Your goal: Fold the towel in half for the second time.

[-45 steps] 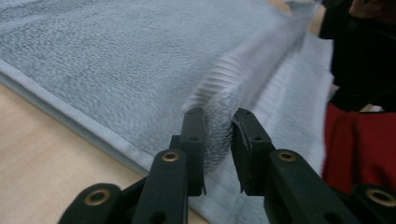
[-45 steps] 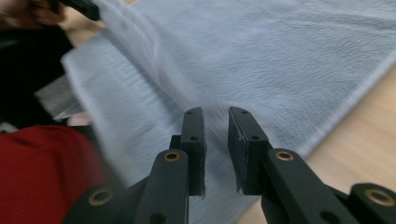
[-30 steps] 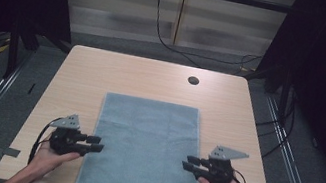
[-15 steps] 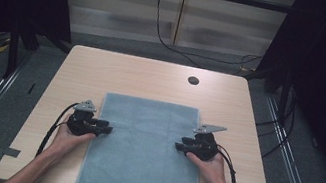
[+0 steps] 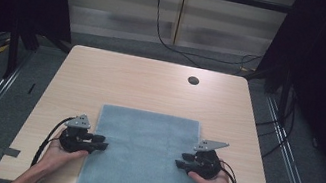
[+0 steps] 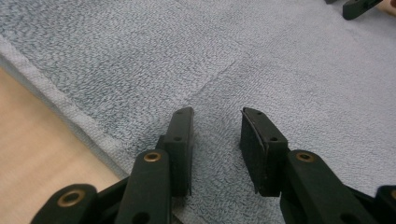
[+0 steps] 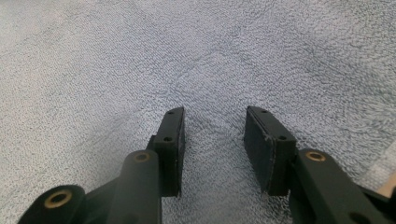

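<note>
Grippers parted, we are resting the left gripper (image 5: 100, 143) and right gripper (image 5: 181, 160) over opposite towel (image 5: 145, 154) edges, seemingly readying a fold on the bench (image 5: 132, 81).

I see a grey-blue towel (image 5: 142, 156) with a fine looped pile, plain, its woven hem (image 6: 60, 109) a shade paler. Under the towel lies my table (image 5: 141, 85), pale wood with faint lengthwise grain; beyond the towel's far edge sits a dark round grommet (image 5: 193, 80). At the towel's left edge my left gripper (image 5: 102, 143) is matte black with brass-coloured rivets and a grey plate on top. At the towel's right edge my right gripper (image 5: 179, 159) looks the same: black, brass rivets, grey plate.
</note>
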A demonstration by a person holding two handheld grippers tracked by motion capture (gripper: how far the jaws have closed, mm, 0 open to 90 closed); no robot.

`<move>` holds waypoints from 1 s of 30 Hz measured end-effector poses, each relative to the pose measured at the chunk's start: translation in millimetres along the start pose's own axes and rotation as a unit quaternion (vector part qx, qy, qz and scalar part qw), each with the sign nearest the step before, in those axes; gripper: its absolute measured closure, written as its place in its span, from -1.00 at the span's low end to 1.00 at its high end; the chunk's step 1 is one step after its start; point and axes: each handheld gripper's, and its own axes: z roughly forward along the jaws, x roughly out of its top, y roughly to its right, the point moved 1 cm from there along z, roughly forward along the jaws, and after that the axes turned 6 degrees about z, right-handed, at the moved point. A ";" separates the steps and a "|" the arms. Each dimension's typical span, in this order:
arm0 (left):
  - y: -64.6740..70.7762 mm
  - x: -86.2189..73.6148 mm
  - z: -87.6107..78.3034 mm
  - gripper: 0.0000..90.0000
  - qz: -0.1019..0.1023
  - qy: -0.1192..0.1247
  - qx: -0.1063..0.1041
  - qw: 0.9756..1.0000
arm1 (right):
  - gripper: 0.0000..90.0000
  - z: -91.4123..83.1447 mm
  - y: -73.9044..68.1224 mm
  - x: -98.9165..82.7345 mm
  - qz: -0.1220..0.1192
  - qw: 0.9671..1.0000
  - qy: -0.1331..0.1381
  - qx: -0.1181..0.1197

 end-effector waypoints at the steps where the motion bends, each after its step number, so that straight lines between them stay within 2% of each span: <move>1: 2.7 -0.8 -1.0 0.43 0.004 -0.002 0.000 1.000 | 0.31 -1.1 -2.2 -1.1 -0.004 1.000 -0.003 -0.001; 6: 14.5 -5.6 -6.9 0.43 0.011 -0.012 -0.009 1.000 | 0.29 -6.6 -11.6 -8.8 -0.010 1.000 -0.010 0.008; 8: 19.6 -8.2 -9.8 0.43 0.005 -0.013 -0.014 1.000 | 0.29 -8.7 -16.6 -11.8 -0.024 1.000 -0.014 0.007; 12: 28.6 -11.4 -15.7 0.41 0.011 -0.023 -0.023 0.999 | 0.28 -12.4 -24.6 -17.2 -0.021 0.999 -0.019 0.016; 14: 31.4 -9.9 -17.6 0.37 0.006 -0.019 -0.030 0.999 | 0.25 -14.9 -26.6 -18.4 -0.014 0.999 -0.024 0.022; 16: 31.4 -4.7 -17.4 0.32 0.012 -0.015 -0.032 0.999 | 0.25 -17.8 -27.1 -17.3 -0.015 0.999 -0.019 0.025; 17: 28.9 -0.2 -17.1 0.30 0.017 -0.015 -0.026 0.999 | 0.25 -20.0 -25.0 -14.8 -0.013 1.000 -0.010 0.026; 19: 20.7 12.2 -17.2 0.25 0.032 -0.007 0.001 0.999 | 0.24 -25.2 -16.2 -6.1 -0.010 1.000 0.012 0.019; 20: 14.0 18.5 -17.4 0.24 0.029 0.004 0.005 1.000 | 0.24 -26.6 -10.5 -0.5 -0.008 1.000 0.019 0.011; 22: -1.0 30.2 -17.4 0.22 0.010 0.011 0.022 1.000 | 0.23 -27.5 3.5 12.0 -0.002 1.000 0.030 -0.006; 25: -22.2 43.2 -13.8 0.16 -0.002 0.019 0.036 0.999 | 0.22 -24.3 22.0 30.0 -0.001 0.998 0.057 -0.024; 27: -36.7 46.0 -10.7 0.14 -0.025 0.031 0.043 0.998 | 0.20 -19.5 31.7 41.4 -0.002 0.998 0.058 -0.031; 29: -48.5 46.1 -6.9 0.10 -0.029 0.017 0.052 0.998 | 0.17 -15.2 42.0 51.6 0.006 0.997 0.064 -0.034; 30: -53.6 45.3 -6.1 0.09 -0.034 0.019 0.058 0.998 | 0.16 -13.1 46.9 55.7 0.009 0.997 0.065 -0.037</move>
